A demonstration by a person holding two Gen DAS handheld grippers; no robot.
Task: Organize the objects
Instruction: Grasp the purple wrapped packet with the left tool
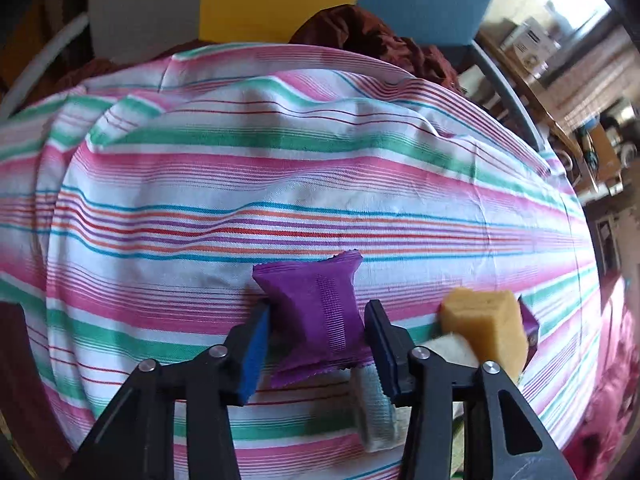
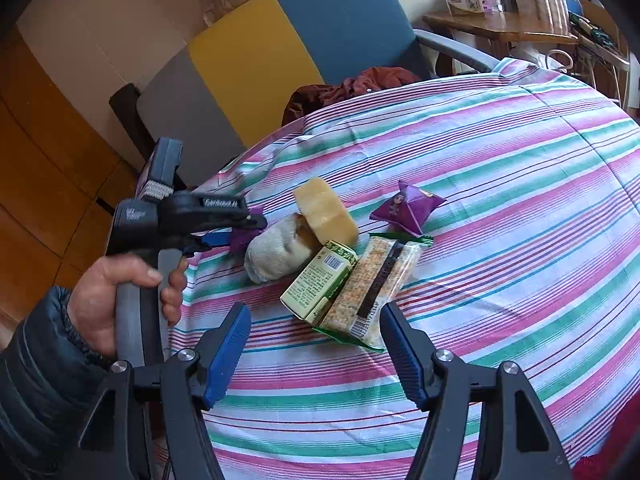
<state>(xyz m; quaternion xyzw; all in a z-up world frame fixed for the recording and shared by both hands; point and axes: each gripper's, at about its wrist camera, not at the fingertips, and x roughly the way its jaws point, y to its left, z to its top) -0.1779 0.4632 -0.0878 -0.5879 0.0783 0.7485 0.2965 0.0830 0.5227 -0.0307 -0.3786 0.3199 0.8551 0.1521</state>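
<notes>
My left gripper (image 1: 318,306) is shut on a purple snack packet (image 1: 320,320), and its blue pads pinch the packet's waist just above the striped tablecloth (image 1: 280,160). In the right wrist view a hand holds that left gripper (image 2: 240,232) at the table's left edge. Next to it lie a rolled white sock (image 2: 276,252), a yellow sponge (image 2: 324,208), a green box (image 2: 320,280), a clear-wrapped cereal bar (image 2: 376,284) and a second purple packet (image 2: 408,208). My right gripper (image 2: 315,312) is open just short of the box and the bar, with nothing gripped.
A chair with grey, yellow and blue panels (image 2: 260,60) stands behind the table, with dark red cloth (image 2: 360,80) on its seat. A wooden side table with a box (image 2: 500,24) is at the back right. Bare striped cloth stretches to the right (image 2: 520,200).
</notes>
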